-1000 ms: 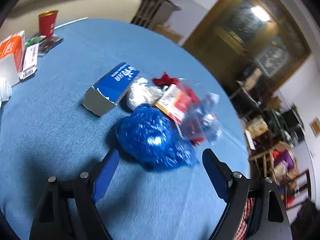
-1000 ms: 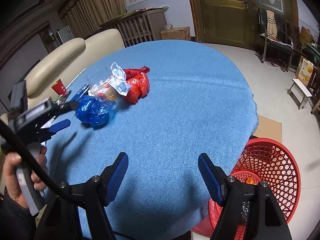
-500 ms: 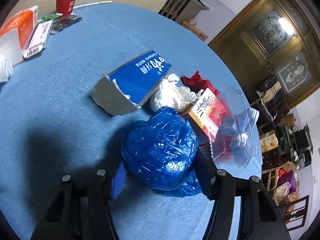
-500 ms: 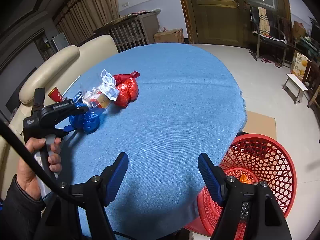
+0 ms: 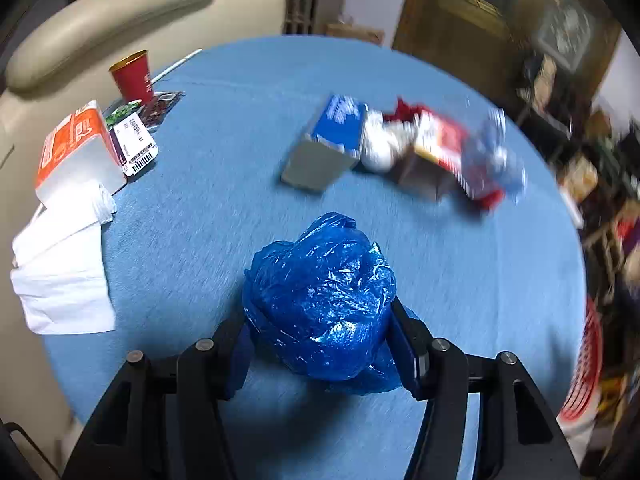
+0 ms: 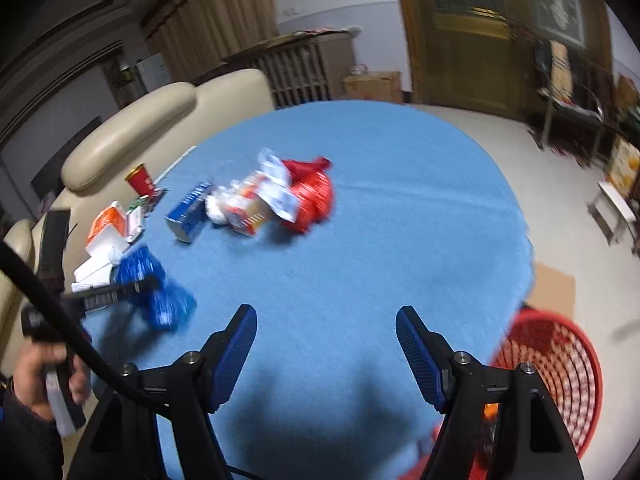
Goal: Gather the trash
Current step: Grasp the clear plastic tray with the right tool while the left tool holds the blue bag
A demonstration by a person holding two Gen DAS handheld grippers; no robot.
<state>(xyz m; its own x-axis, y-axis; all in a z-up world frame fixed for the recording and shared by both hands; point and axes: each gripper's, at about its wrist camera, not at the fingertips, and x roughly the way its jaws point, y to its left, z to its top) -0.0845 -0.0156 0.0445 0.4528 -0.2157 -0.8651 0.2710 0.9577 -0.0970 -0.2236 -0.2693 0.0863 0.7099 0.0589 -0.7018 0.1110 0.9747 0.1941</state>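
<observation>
Since a moment ago my left tongs have clamped onto the blue bag and drawn it away from the trash pile; the bag now sits pinched between their fingers, above the blue surface. My right tongs hang spread wide with nothing between them. Farther out on the left lie white napkins, an orange box and a red cup. Beside the surface's right edge stands the red basket.
</observation>
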